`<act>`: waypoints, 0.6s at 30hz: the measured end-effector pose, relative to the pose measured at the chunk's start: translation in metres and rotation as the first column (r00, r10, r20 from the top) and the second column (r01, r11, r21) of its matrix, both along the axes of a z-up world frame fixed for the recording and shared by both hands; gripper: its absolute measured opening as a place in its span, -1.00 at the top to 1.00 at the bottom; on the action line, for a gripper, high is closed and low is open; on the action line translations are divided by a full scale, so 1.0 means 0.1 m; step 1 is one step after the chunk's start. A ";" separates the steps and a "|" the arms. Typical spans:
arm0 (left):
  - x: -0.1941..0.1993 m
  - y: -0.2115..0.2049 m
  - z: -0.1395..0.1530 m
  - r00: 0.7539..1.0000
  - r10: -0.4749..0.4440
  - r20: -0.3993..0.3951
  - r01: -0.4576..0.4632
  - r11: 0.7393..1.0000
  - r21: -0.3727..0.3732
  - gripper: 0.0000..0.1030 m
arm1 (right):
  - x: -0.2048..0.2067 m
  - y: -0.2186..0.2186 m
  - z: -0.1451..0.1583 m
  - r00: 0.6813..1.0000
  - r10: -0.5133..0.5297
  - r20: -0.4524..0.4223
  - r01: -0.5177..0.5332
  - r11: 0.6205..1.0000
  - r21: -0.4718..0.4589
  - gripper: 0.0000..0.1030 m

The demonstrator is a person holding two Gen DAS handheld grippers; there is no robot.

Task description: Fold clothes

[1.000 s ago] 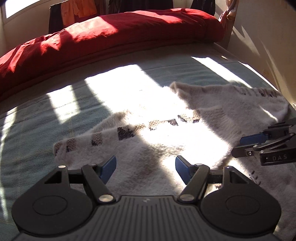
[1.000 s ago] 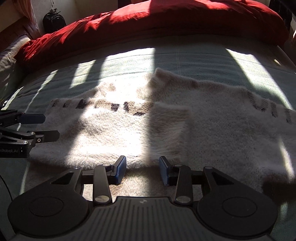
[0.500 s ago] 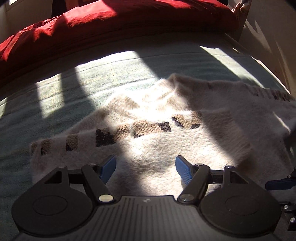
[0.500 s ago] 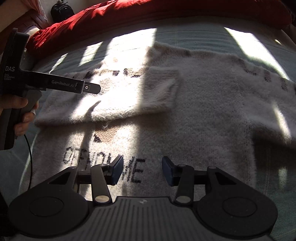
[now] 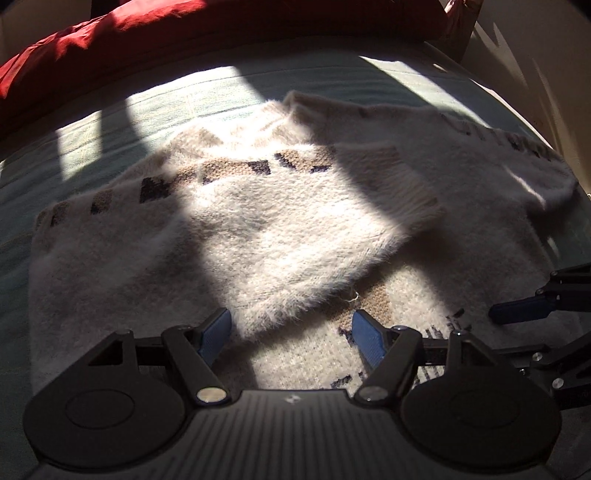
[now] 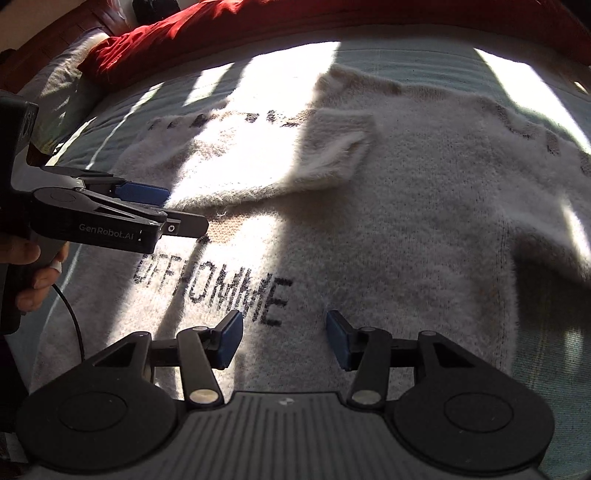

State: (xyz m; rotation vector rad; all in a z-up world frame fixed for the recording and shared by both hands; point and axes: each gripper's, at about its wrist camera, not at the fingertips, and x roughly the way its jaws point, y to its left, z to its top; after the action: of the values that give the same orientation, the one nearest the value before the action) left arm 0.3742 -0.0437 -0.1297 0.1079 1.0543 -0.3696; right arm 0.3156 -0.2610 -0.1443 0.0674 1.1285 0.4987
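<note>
A fuzzy cream sweater (image 5: 258, 240) (image 6: 406, 221) lies flat on the bed, with dark lettering (image 6: 214, 288) across its chest. One sleeve (image 5: 295, 229) (image 6: 325, 155) is folded in over the chest, its cuff pointing right. My left gripper (image 5: 290, 332) (image 6: 181, 210) hovers open over the sleeve's lower edge, nothing between its blue pads. My right gripper (image 6: 284, 336) (image 5: 517, 332) hangs over the lower chest just below the lettering; its jaws are opening and hold nothing. The sweater's other sleeve stretches out to the right, half in shadow.
A red duvet (image 5: 184, 40) (image 6: 221, 29) is bunched along the far side of the pale green sheet (image 5: 110, 110) (image 6: 258, 66). A wall (image 5: 535, 74) borders the bed on the right. A person's hand (image 6: 33, 273) and a cable (image 6: 72, 317) are at the left.
Both views have drawn back toward the sweater's hem, bringing the lettering into sight. The right jaws have widened. The left gripper has dropped lower beside the folded sleeve.
</note>
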 end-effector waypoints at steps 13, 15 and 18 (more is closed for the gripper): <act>0.43 -0.67 0.17 0.996 -0.035 0.085 0.044 0.994 -0.099 -0.40 | -0.16 -0.08 -0.03 0.999 0.027 -0.022 -0.025 0.998 0.063 -0.13; 0.47 -0.77 0.10 0.996 -0.041 0.080 0.049 0.993 -0.107 -0.40 | -0.18 -0.10 -0.03 0.999 0.024 -0.021 -0.023 0.997 0.069 -0.13; 0.50 -0.88 -0.06 0.998 -0.050 0.026 0.052 0.992 -0.113 -0.40 | -0.21 -0.13 -0.02 0.999 0.030 -0.023 -0.028 0.997 0.072 -0.13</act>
State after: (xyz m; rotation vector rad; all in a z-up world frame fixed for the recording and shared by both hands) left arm 0.4243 -0.1320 -0.1360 0.0370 1.0063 -0.4729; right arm 0.2946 -0.2736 -0.1466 0.1198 1.1362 0.5656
